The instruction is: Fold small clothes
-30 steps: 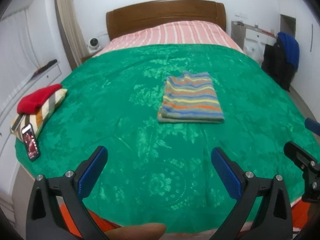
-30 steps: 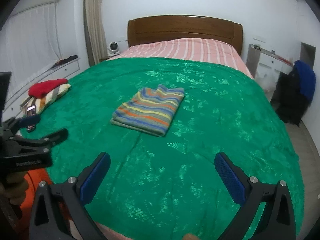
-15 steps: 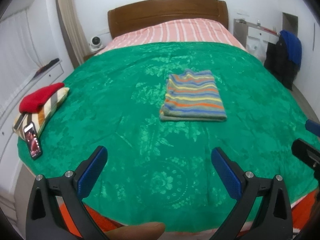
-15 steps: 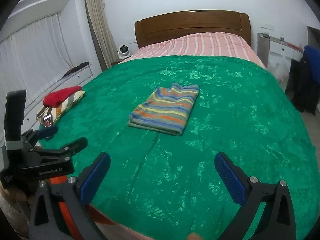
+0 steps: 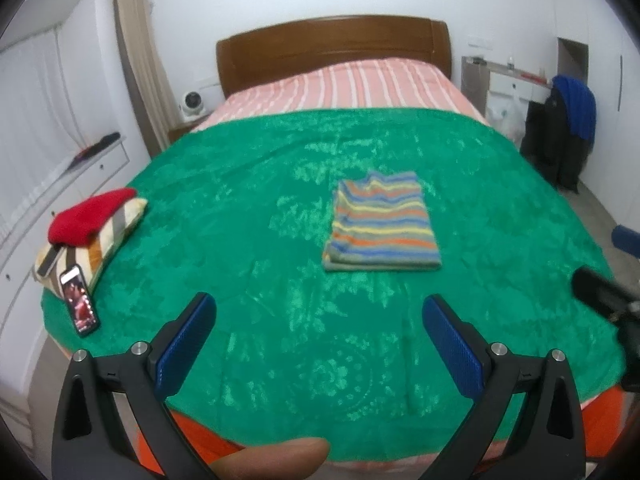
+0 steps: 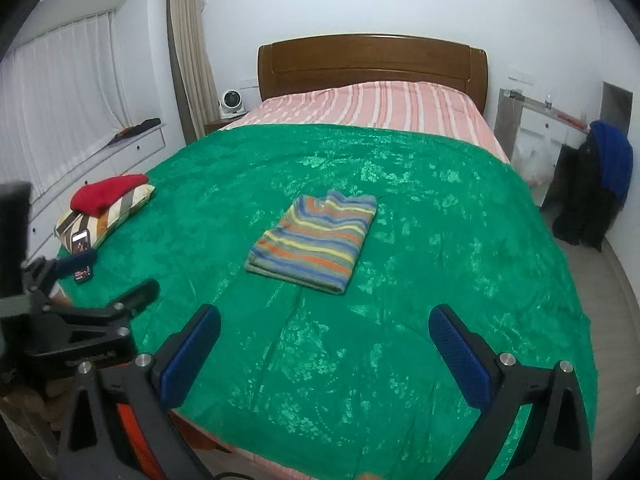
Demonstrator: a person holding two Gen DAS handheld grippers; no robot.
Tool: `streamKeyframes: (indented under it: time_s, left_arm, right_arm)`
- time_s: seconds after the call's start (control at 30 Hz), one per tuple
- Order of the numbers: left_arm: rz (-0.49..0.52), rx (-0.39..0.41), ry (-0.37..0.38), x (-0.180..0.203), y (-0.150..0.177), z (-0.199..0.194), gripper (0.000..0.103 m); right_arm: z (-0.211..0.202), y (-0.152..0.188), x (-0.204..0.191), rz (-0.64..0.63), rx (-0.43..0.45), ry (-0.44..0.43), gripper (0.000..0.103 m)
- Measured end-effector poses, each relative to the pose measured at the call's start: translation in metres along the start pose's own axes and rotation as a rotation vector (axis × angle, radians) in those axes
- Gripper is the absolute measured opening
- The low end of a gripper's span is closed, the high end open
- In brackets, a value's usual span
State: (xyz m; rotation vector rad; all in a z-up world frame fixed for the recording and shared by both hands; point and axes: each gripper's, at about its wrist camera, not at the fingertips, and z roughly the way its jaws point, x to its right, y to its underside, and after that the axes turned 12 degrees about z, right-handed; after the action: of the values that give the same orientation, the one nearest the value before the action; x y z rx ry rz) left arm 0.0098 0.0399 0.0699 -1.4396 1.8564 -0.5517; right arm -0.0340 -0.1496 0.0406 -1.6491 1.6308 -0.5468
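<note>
A striped garment [image 5: 382, 224] lies folded into a neat rectangle in the middle of the green bedspread [image 5: 248, 208]; it also shows in the right wrist view [image 6: 316, 238]. My left gripper [image 5: 318, 340] is open and empty, held back near the foot of the bed, well short of the garment. My right gripper [image 6: 324, 354] is open and empty too, also back at the foot of the bed. The left gripper's body shows at the left edge of the right wrist view [image 6: 92, 320].
A striped pillow [image 5: 96, 240] with a red folded cloth [image 5: 90, 218] on it sits at the bed's left edge, a phone [image 5: 79, 304] leaning against it. A wooden headboard [image 5: 332, 52] is at the far end. Dark clothes [image 5: 564, 132] hang at the right.
Both grippers have drawn back and lifted away from the bed, so the folded garment looks farther off. The garment has not moved. Both stay open.
</note>
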Motion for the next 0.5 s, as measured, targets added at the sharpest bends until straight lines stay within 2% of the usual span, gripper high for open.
streamKeyframes:
  time_s: [0.13,0.23,0.37,0.5]
  left_arm:
    - [-0.006,-0.015,0.014,-0.001,0.001,0.003,0.103]
    - [-0.010,-0.030,0.020,-0.003,0.001,0.008,0.103]
    - [-0.013,-0.043,0.028,-0.003,0.000,0.013,0.103]
    - [-0.010,-0.052,0.028,0.000,0.001,0.016,0.103]
  right_arm:
    - [0.018,0.008,-0.003,-0.042,-0.017,0.096,0.103]
    - [0.020,0.007,-0.001,-0.016,-0.041,0.081,0.103]
    - [0.001,-0.002,-0.006,-0.038,0.029,0.085,0.103]
    - [-0.001,-0.005,-0.012,-0.057,0.055,0.101,0.103]
